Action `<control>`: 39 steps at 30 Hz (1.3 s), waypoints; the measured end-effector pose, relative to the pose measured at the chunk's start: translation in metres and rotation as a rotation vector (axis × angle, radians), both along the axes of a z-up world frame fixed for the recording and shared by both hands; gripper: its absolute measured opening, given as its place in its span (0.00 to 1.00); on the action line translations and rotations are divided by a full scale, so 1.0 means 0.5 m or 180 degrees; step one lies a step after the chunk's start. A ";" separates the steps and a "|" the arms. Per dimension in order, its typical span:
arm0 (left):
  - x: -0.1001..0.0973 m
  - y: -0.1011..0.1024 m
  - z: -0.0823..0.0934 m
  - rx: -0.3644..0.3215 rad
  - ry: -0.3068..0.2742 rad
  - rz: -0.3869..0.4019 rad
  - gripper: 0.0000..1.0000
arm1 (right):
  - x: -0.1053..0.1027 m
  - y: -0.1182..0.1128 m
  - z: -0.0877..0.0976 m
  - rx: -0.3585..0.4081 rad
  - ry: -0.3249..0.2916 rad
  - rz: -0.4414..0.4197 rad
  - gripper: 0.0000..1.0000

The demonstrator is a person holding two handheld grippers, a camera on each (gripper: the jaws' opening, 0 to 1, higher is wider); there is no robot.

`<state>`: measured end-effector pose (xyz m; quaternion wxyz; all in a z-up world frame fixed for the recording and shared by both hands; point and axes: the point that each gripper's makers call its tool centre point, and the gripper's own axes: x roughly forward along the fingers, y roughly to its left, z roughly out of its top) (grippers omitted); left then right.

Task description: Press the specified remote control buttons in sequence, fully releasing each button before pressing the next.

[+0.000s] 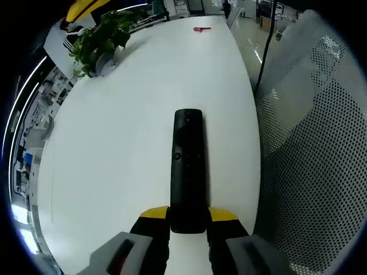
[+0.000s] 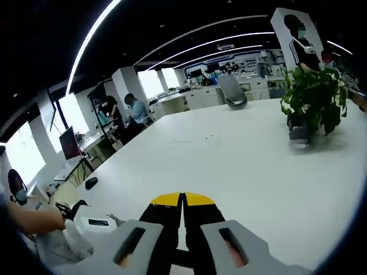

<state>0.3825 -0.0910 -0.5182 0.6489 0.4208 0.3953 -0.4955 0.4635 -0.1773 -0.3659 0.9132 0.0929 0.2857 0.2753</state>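
On the long white worktop (image 1: pixel 114 149), in the left gripper view, a slim black remote control (image 1: pixel 188 169) lies lengthwise, its far end pointing away towards the distant end of the surface. Its near end sits between the yellow-tipped black jaws of the left gripper (image 1: pixel 188 220), which are clamped against both of its sides. Small buttons show faintly on the remote's upper face, too small to tell apart. Far off near the top edge of the worktop lies a small red object (image 1: pixel 201 29), too small to identify. To the upper left stands a leafy green plant in a pale pot (image 1: pixel 100 40), well apart from the remote. Along the right side runs a grey perforated metal panel (image 1: pixel 321 143).

In the right gripper view, the right gripper (image 2: pixel 182 200) hangs over the same white worktop (image 2: pixel 241 160) with its yellow-tipped jaws pressed together, nothing between them. The green potted plant (image 2: pixel 312 103) stands at the upper right. A small dark rounded object (image 2: pixel 91 183) rests near the left edge of the worktop. At the lower left, a person's hand (image 2: pixel 49 220) reaches in beside a white boxy device (image 2: pixel 97 224). Further back, people (image 2: pixel 123 114) sit or stand at desks near bright windows, and a grey office chair (image 2: pixel 232 91) stands at the far edge of the worktop.
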 end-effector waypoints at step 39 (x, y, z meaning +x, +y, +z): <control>-0.002 0.002 0.005 -0.0278 0.0023 -0.0011 0.24 | -0.073 0.017 -0.167 -0.1010 0.1028 0.0512 0.00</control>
